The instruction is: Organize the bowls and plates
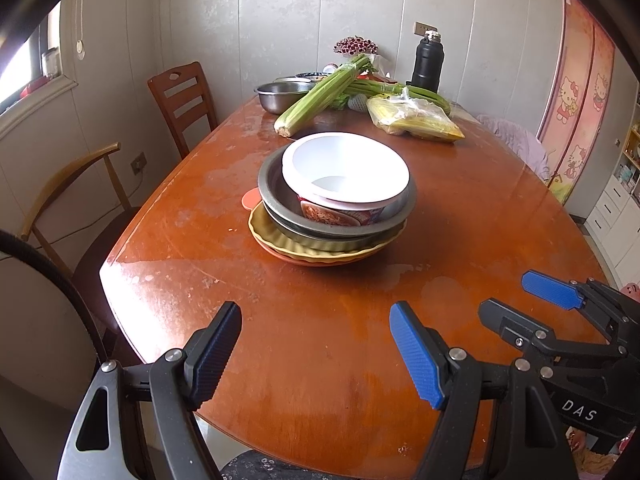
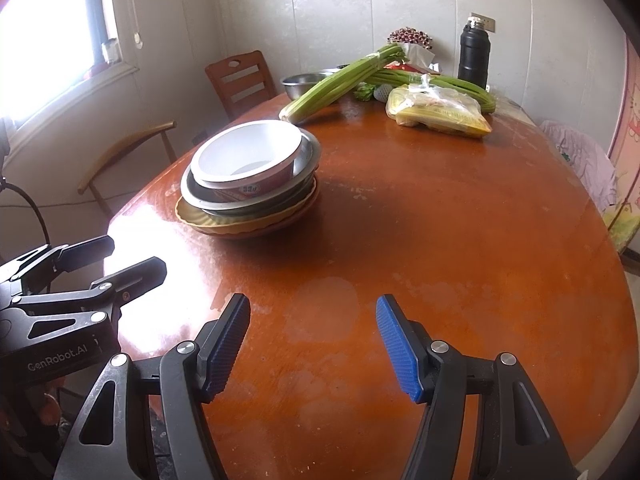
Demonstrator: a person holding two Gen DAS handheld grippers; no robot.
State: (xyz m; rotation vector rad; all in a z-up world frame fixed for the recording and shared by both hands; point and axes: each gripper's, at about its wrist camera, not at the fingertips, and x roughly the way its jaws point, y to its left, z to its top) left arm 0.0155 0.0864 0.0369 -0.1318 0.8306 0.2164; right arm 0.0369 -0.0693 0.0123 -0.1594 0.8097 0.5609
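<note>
Bowl [image 1: 346, 170] tops the stacked plates [image 1: 316, 254] ahead on the table [image 1: 320, 340], nearer the left gripper [image 1: 316, 354]; right gripper [image 2: 314, 346] alongside, both fingers spread, empty.

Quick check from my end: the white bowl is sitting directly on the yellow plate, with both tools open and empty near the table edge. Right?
Not quite. The white bowl sits inside a metal bowl, which rests on the yellow plate; the left wrist view shows it. The left tool and right tool are open and empty near the table edge.
</note>
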